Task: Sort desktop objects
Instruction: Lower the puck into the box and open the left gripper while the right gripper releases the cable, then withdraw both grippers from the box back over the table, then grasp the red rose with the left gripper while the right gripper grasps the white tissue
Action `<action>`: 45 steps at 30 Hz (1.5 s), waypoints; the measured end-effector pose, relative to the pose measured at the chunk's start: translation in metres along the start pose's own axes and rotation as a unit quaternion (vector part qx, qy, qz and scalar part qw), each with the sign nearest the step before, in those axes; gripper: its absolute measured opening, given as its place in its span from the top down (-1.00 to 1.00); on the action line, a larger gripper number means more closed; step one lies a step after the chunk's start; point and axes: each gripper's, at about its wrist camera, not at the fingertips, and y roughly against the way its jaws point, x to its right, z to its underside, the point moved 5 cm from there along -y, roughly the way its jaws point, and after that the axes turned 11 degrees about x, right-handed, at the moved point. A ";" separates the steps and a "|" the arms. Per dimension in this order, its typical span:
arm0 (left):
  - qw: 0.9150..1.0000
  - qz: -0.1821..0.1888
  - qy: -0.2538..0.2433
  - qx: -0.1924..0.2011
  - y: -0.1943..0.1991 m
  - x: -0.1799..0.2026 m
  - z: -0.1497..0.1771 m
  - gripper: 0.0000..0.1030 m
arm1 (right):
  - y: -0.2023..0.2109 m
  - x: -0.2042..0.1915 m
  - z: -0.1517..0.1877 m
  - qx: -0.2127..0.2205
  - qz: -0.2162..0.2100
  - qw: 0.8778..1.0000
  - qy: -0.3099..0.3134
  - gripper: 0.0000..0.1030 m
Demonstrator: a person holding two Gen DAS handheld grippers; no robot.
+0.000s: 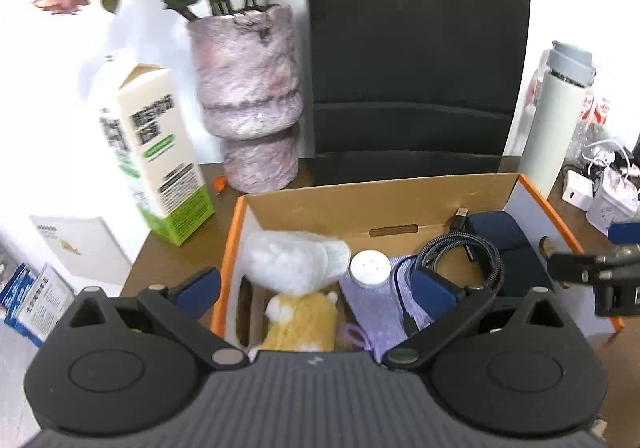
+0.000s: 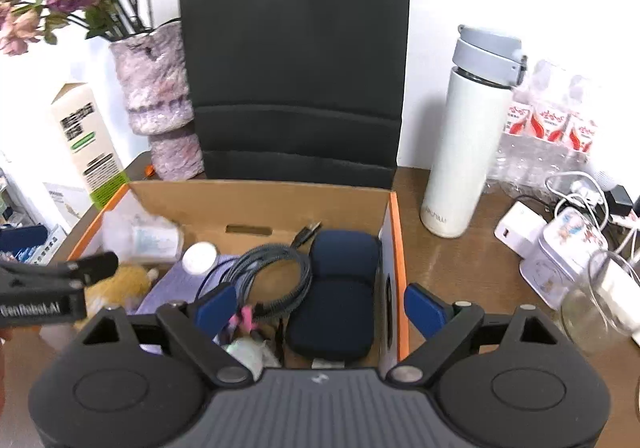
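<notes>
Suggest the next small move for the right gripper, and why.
Probably swing the right gripper right, out over the desk toward the white charger. Its fingers are open and empty above the cardboard box, which already holds the cable coil and navy case. The charger, tin and glass jar lie outside the box; the charger looks nearest and easiest to pinch.
</notes>
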 end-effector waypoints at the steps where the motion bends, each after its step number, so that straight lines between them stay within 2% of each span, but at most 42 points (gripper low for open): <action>1: 1.000 -0.001 -0.002 0.002 0.007 0.000 0.000 -1.00 | 0.006 -0.002 0.002 0.003 -0.001 1.000 0.002 -0.76; 5: 1.000 -0.012 0.017 0.005 0.053 -0.002 0.009 -1.00 | 0.040 -0.006 0.016 0.030 0.002 1.000 0.002 -0.76; 7: 0.999 -0.004 0.032 0.006 0.078 -0.002 0.020 -1.00 | 0.061 -0.011 0.028 0.048 -0.006 0.999 0.011 -0.76; 9: 0.999 0.014 0.032 0.023 0.106 0.001 0.032 -1.00 | 0.083 -0.014 0.041 0.063 -0.010 0.998 0.019 -0.76; 12: 0.999 0.019 0.018 0.046 0.141 0.006 0.055 -1.00 | 0.115 -0.016 0.066 0.076 -0.006 0.997 0.026 -0.76; 14: 0.998 0.029 0.017 0.054 0.165 0.010 0.074 -1.00 | 0.137 -0.016 0.085 0.083 -0.009 0.996 0.030 -0.76; 17: 0.997 0.048 0.016 0.063 0.200 0.016 0.105 -1.00 | 0.170 -0.017 0.120 0.101 -0.021 0.994 0.034 -0.88; 20: 0.995 0.053 0.005 0.082 0.236 0.019 0.136 -1.00 | 0.203 -0.018 0.158 0.115 -0.026 0.992 0.048 -0.88; 23: 0.995 0.041 0.004 0.096 0.270 0.019 0.170 -1.00 | 0.239 -0.021 0.193 0.129 -0.034 0.989 0.060 -0.89; 26: 0.993 0.040 0.012 0.111 0.305 0.016 0.202 -1.00 | 0.278 -0.019 0.224 0.147 -0.033 0.988 0.041 -0.93; 29: 0.993 0.022 0.039 0.113 0.336 0.013 0.232 -1.00 | 0.308 -0.022 0.249 0.148 -0.031 0.988 0.029 -0.94; 32: 0.990 0.014 0.067 0.120 0.361 0.011 0.252 -1.00 | 0.339 -0.020 0.274 0.153 -0.015 0.988 0.005 -0.94; 36: 0.989 -0.010 0.066 0.133 0.390 0.011 0.270 -1.00 | 0.376 -0.016 0.303 0.159 -0.020 0.987 -0.015 -0.94; 38: 0.988 -0.002 0.063 0.137 0.399 0.013 0.274 -1.00 | 0.388 -0.015 0.310 0.165 -0.015 0.986 -0.013 -0.95; 45: 0.988 0.008 0.047 0.144 0.403 0.021 0.274 -1.00 | 0.382 -0.018 0.315 0.156 -0.013 0.988 -0.009 -0.95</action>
